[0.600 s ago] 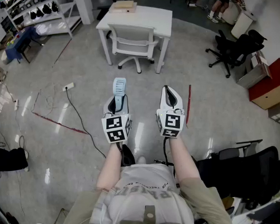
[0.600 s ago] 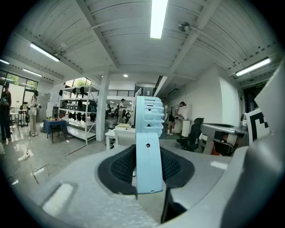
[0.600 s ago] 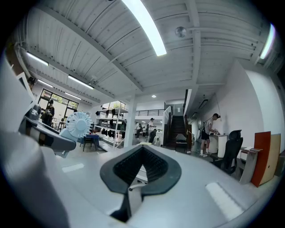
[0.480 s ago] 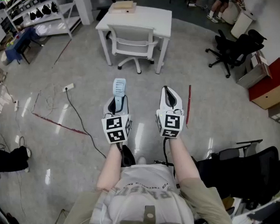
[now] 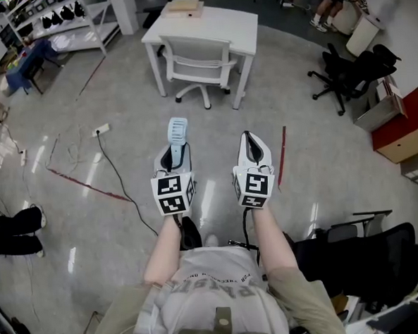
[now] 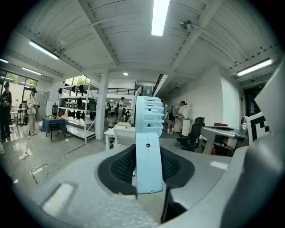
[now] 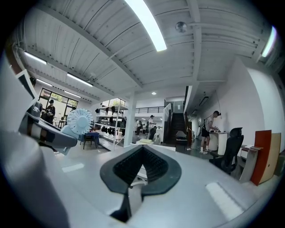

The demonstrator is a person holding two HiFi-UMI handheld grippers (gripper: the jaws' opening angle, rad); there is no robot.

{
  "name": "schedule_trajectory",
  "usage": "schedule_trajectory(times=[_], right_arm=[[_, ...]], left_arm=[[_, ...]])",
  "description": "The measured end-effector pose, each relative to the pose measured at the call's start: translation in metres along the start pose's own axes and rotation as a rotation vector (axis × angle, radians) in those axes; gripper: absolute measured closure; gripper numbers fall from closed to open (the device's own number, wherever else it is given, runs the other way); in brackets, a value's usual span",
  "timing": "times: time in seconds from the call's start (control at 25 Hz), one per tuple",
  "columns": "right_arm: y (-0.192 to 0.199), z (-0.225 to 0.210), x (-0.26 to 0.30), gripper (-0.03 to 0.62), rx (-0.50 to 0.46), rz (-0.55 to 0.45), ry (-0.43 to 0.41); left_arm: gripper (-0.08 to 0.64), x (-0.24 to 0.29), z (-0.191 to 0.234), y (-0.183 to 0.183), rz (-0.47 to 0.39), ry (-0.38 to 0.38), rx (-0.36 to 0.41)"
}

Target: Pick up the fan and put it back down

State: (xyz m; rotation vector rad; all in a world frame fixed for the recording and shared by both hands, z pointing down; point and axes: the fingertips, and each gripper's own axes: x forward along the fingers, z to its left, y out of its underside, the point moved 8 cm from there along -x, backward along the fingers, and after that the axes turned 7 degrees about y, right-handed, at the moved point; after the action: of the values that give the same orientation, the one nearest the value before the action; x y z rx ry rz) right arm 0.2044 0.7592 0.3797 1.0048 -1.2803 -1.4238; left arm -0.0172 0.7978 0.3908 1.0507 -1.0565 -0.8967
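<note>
The pale grey floor (image 5: 322, 170) is filling most of the head view. A white desk (image 5: 207, 22) is standing at the top centre, with a white chair (image 5: 197, 61) tucked against its near side. The person's torso is showing at the bottom centre, both forearms reaching up the frame. The left gripper (image 5: 174, 152) is sitting just left of centre, its jaws partly closed and pressing on the handle of the light blue fan (image 5: 178, 129), whose head is poking out past the jaw tips toward the desk. In the left gripper view the fan (image 6: 148, 147) is standing upright at mid-frame between the dark pads. The right gripper (image 5: 252, 137), just right of centre, is holding its jaws fully together with nothing between them.
</note>
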Motion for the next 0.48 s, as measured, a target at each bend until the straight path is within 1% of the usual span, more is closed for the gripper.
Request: schedule_trajectory(times=[0.12,0.28,0.4,0.44,0.48], right_arm=[[0.004,-0.004,0.012,0.592,0.025,-0.002,0.010],[0.005,-0.004,0.033,0.592,0.126,-0.049,0.004],[0.005,0.002,0.056,0.591,0.155,-0.034,-0.010],[0.004,0.005,0.065,0.569,0.161,-0.026,-0.020],[0.002,0.008,0.074,0.509,0.163,-0.018,-0.027]], left_arm=[[0.434,0.013,0.007,-0.001,0.009,0.002,0.000],[0.434,0.034,0.027,-0.008,0.017,0.013,0.003],[0.434,0.054,0.048,-0.016,0.019,0.024,-0.004],[0.434,0.062,0.055,-0.021,0.018,0.030,-0.005],[0.434,0.070,0.062,-0.026,0.017,0.038,-0.005]])
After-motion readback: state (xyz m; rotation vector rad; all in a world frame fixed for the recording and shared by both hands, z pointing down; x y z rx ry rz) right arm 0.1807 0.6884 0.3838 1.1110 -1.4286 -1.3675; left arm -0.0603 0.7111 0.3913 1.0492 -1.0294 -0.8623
